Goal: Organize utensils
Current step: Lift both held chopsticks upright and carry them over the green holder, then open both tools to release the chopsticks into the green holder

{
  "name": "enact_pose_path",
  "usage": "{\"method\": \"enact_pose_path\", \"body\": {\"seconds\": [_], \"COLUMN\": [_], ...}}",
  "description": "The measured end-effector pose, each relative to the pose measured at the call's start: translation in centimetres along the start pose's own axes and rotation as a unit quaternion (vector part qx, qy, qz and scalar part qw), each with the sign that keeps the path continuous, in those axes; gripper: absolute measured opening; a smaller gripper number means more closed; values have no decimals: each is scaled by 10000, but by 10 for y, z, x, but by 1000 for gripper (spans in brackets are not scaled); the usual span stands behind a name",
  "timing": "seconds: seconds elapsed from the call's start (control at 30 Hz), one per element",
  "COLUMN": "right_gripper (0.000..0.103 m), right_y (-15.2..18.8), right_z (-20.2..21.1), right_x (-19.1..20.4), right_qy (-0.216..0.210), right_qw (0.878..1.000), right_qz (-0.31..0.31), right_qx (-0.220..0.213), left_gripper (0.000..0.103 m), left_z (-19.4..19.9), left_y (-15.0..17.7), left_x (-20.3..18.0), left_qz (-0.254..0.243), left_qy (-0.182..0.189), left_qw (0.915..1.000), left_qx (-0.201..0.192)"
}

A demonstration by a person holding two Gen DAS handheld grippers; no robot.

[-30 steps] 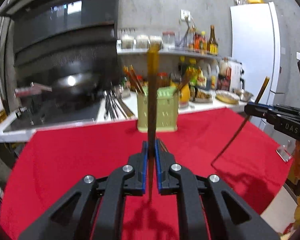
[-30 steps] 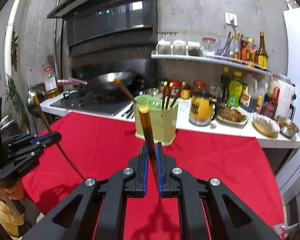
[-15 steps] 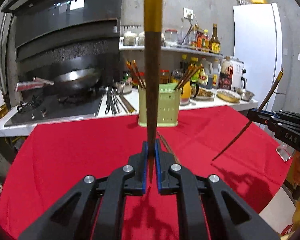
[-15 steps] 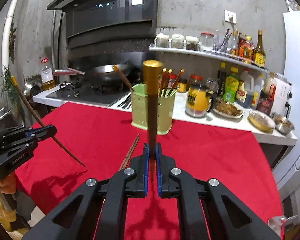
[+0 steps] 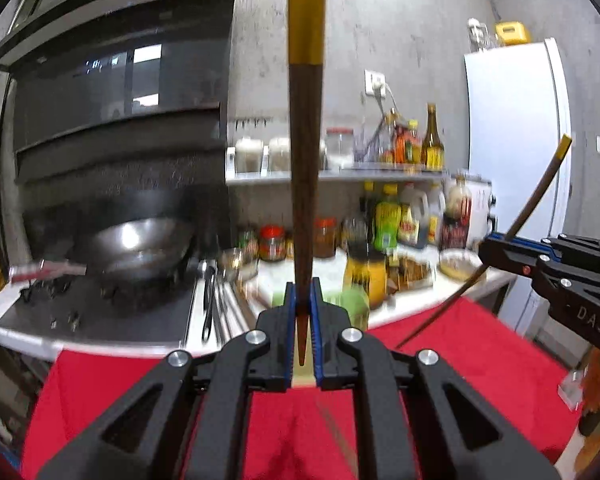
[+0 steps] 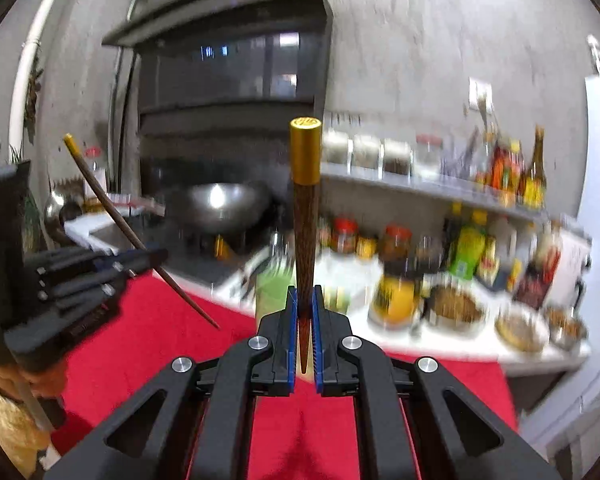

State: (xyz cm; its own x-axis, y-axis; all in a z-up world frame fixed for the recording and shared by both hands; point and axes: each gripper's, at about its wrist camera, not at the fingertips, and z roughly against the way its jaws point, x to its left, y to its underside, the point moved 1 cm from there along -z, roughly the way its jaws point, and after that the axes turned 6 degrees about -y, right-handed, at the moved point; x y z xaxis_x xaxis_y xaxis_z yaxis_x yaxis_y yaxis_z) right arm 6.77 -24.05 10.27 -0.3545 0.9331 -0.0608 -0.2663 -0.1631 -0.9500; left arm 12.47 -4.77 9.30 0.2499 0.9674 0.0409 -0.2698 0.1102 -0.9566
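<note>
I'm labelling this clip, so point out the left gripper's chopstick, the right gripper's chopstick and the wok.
Left chopstick (image 5: 306,160), left wrist view, brown shaft.
Right chopstick (image 6: 305,232), right wrist view, brown shaft.
Wok (image 5: 140,246), left wrist view, bowl.

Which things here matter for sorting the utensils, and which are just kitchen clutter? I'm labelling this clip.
Part of the job:
- left gripper, shut on the left chopstick
- right gripper, shut on the right chopstick
- green utensil holder, blurred, on the red cloth

Just lying about:
- wok
- yellow mug
- shelf jars
- fridge
</note>
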Motion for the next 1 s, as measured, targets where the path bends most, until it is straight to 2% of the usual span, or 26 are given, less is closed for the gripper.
{"method": "enact_pose_path", "body": {"seconds": [0.1, 0.2, 0.4, 0.6, 0.63, 0.7, 0.77, 0.8, 0.83, 0.87, 1.0], "right_gripper": [7, 7, 7, 8, 9, 17, 38, 41, 43, 43, 46], "right_y": [-33, -40, -10, 12, 13, 13, 8, 5, 2, -2, -15], "right_z": [-18, -46, -118, -155, -158, -157, -149, -145, -137, -127, -83], "right_x": [-14, -32, -63, -75, -76, -76, -76, -77, -77, -77, -76], "right_qy": [98, 171, 13, -61, -84, -57, 9, 34, 84, 128, 264], "right_qw": [9997, 9997, 9961, 9912, 9909, 9911, 9925, 9931, 9942, 9950, 9972], "right_qz": [-33, -166, -524, -660, -674, -685, -673, -655, -620, -599, -537], "right_qx": [-202, -93, 703, 1144, 1161, 1144, 1021, 974, 879, 791, 442], "left_gripper": [6, 6, 6, 6, 6, 7, 8, 17, 35, 41, 42], "left_z": [-20, -52, -127, -176, -179, -183, -178, -172, -163, -156, -108], "left_y": [-30, -39, -14, 11, 12, 12, 6, 2, -4, -10, -31], "left_x": [-3, -9, -28, -31, -30, -28, -24, -21, -18, -16, -4], "left_qz": [6, -25, -294, -410, -406, -380, -302, -252, -206, -175, -30], "left_qy": [23, 58, 84, 48, 30, -25, -8, -19, -31, -68, -253], "left_qw": [9999, 10000, 9969, 9919, 9917, 9922, 9934, 9943, 9955, 9965, 9989], "left_qx": [-103, 33, 724, 1204, 1218, 1183, 1110, 1038, 921, 810, 394]}}
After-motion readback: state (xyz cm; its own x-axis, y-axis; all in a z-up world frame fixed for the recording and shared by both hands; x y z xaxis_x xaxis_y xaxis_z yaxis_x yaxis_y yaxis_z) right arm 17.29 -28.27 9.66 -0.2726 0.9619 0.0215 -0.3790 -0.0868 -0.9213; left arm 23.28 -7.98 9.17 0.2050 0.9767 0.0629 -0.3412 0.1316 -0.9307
